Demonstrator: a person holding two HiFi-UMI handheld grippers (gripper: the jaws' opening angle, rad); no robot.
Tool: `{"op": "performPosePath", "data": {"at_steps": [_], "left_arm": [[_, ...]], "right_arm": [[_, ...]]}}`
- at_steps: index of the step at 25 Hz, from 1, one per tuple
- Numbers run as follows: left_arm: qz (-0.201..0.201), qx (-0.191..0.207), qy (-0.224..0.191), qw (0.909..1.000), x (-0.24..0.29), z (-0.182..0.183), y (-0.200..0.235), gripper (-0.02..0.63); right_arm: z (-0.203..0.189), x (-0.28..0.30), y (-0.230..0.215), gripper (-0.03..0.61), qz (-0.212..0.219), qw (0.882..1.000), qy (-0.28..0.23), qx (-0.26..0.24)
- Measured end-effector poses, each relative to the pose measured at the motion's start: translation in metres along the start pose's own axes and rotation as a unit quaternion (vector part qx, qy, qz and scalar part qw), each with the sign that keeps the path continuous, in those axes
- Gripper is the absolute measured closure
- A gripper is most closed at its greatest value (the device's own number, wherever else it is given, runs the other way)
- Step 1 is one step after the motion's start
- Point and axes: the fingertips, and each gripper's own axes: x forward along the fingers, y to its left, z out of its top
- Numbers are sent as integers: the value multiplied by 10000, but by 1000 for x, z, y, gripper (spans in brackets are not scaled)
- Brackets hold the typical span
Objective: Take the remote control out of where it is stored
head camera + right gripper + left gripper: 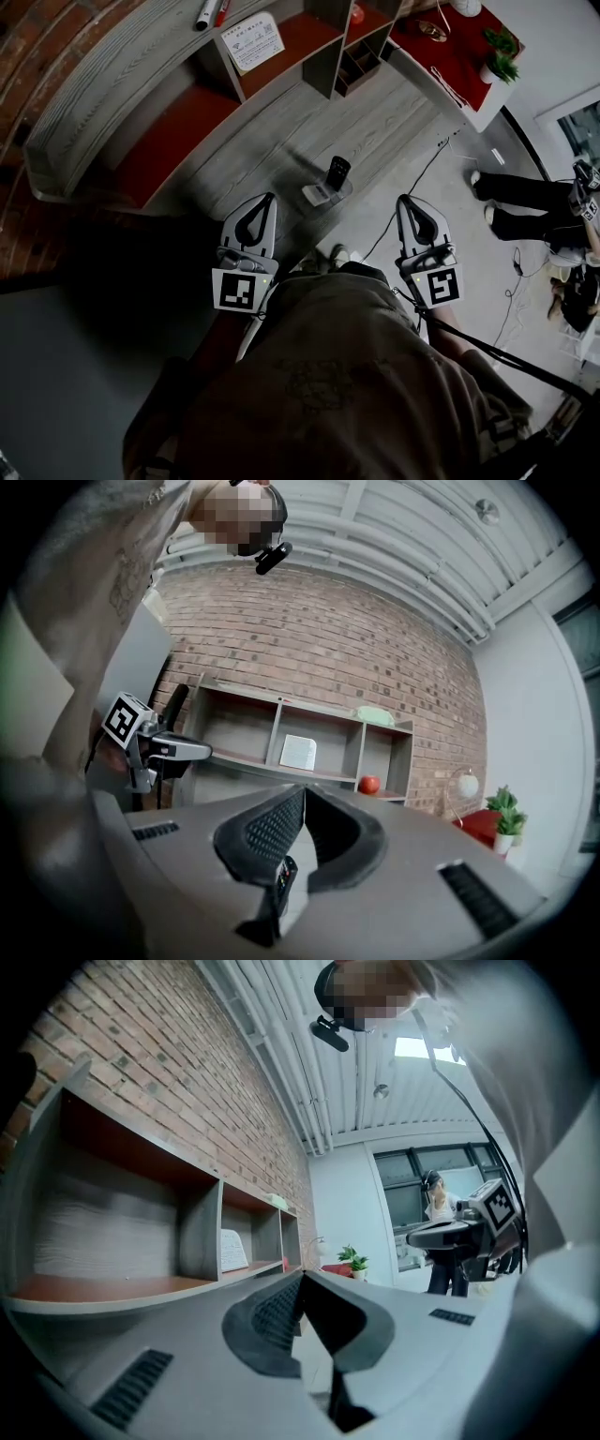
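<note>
Grey wood surface (281, 141) in our head view: the remote control (338, 172) stands in its holder (322, 194) at the front edge. Left gripper view: our left gripper (302, 1274) has its fingers (267, 1321) closed, empty. Right gripper view: our right gripper (303, 787) has its fingers (262, 832) closed likewise.

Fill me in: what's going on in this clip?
A person holds a two-jaw gripper in each hand, facing a shelf unit. The left gripper and right gripper are both shut and empty. The remote control stands upright in its clear holder on the grey surface ahead of them. Neither gripper touches it, and it has not yet been taken out.
</note>
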Motion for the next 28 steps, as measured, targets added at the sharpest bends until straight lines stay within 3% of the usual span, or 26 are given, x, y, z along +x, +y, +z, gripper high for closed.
{"op": "performPosePath", "data": {"at_steps": [11,16,28], "left_arm": [[438,122,246,9987,-5,-2,-4,603],[455,51,520,9976,1,-15,-9,603],[553,213,649,9961,13,-25,-19,603]], "right_arm": [[1,6,-12,565,411,9990,-101,106],[-7,9,-19,565,614,9977,-40,296],[-27,23,-27,561,980,9941,324,336]]}}
